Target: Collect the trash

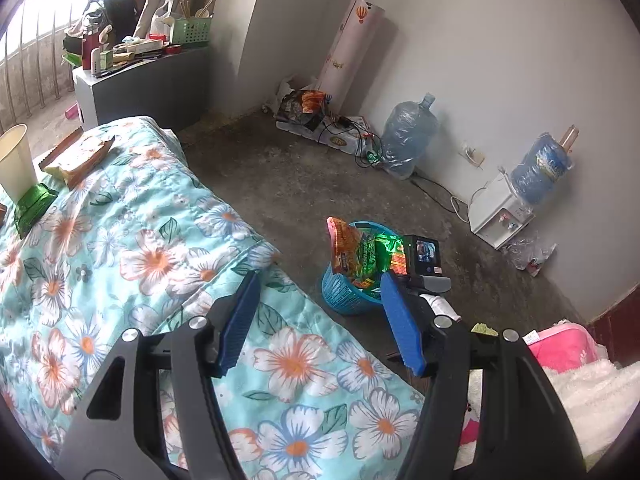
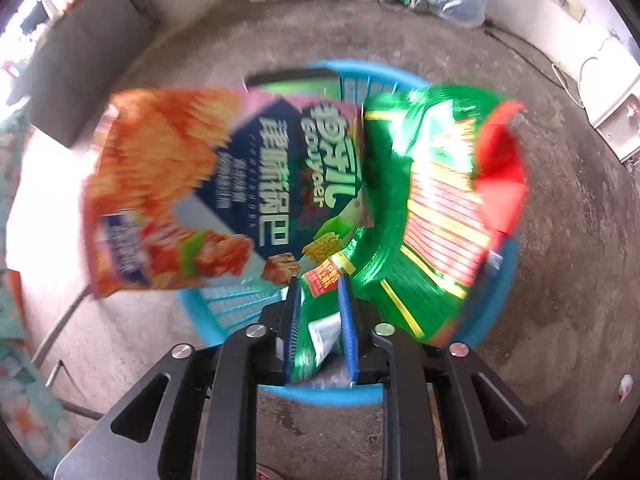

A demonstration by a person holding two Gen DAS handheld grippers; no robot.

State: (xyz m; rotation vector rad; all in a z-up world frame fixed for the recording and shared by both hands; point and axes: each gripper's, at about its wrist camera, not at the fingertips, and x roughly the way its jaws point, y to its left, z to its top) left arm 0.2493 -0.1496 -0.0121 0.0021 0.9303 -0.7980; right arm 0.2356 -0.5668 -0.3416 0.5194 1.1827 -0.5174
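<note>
My right gripper [image 2: 320, 280] is shut on a green snack wrapper [image 2: 432, 208] and holds it over the blue trash basket [image 2: 500, 312] on the floor. An orange and blue snack bag [image 2: 192, 192] sits blurred beside the wrapper over the basket. In the left wrist view the basket [image 1: 344, 296] stands on the floor by the bed with the wrappers [image 1: 360, 252] sticking out, and the right gripper's camera body [image 1: 420, 256] is above it. My left gripper [image 1: 320, 284] is open and empty above the bed's edge. A snack bag [image 1: 80, 156], a paper cup [image 1: 16, 164] and a green bottle [image 1: 32, 204] lie on the bed.
The bed has a floral quilt [image 1: 160, 260]. A grey cabinet [image 1: 140, 88] stands by the window. Water jugs [image 1: 408, 136], a white dispenser [image 1: 500, 216], cables and boxes line the wall. A pink pillow [image 1: 560, 344] lies at right.
</note>
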